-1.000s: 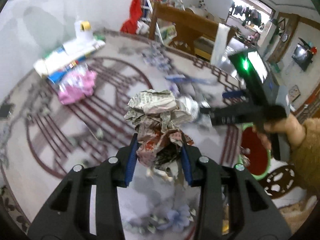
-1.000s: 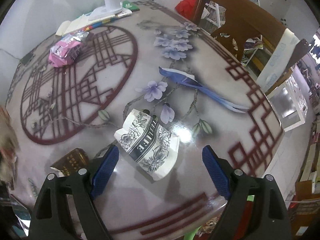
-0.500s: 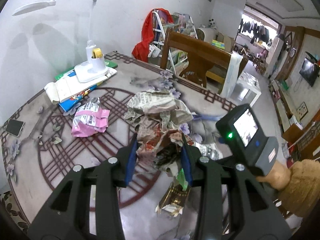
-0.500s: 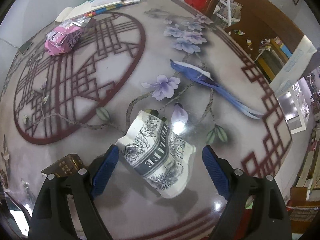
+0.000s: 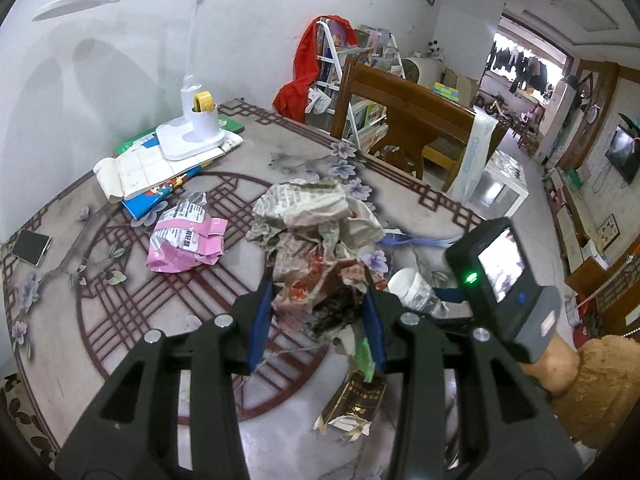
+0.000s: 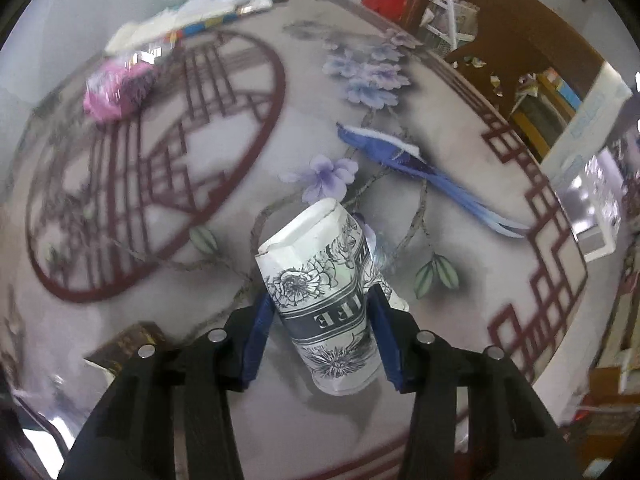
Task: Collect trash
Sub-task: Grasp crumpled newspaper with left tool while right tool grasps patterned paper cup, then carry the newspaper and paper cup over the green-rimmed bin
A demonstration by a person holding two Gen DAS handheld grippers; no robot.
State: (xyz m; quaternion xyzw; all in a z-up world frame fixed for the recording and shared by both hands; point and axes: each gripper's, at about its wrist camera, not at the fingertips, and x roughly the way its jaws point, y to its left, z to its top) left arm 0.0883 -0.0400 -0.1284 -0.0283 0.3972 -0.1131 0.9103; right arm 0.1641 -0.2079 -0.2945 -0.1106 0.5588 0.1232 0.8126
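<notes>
My left gripper is shut on a crumpled newspaper wad, which it holds up above the patterned table. The jaws of my right gripper are closing, and the blue pads press on both sides of a crushed paper cup printed with black flowers. The cup lies on the table near the front edge. In the left wrist view the same cup shows just beyond the wad, with the right gripper's body and a hand in a tan fuzzy sleeve behind it.
A pink snack bag lies left of centre. A torn brown-gold wrapper sits near the front. A white desk lamp stands on books at the back, with a phone at far left. A wooden chair stands behind.
The right gripper's jaws have come in from wide apart onto the cup, squeezing it narrower. My left gripper lifted the newspaper wad higher and now looks further across the table.
</notes>
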